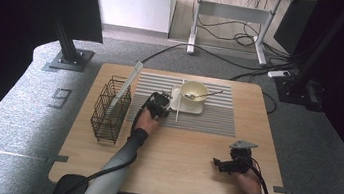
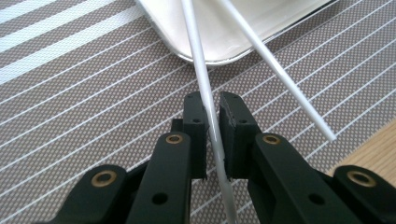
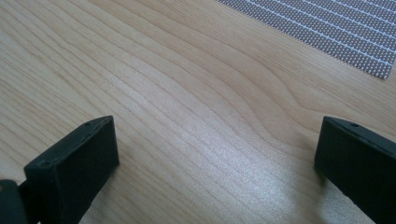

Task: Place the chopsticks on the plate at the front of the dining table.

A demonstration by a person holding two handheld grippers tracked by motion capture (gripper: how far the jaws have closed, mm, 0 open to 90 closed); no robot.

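While the left gripper sits low over the striped placemat, its jaws are nearly together around a thin white chopstick, which runs straight through the narrow gap between the pads; whether they truly pinch it I cannot tell for sure, though it looks caught. A second chopstick lies just beside it (fanning off toward the mat's edge), and both reach back onto the rim of a white tray. From the high view, that tray carries a cream bowl with a spoon resting in it. Over to the left stands a black wire rack with a long pale strip leaning in it. The right gripper rests well apart on the bare wooden table, jaws spread wide with nothing between them.
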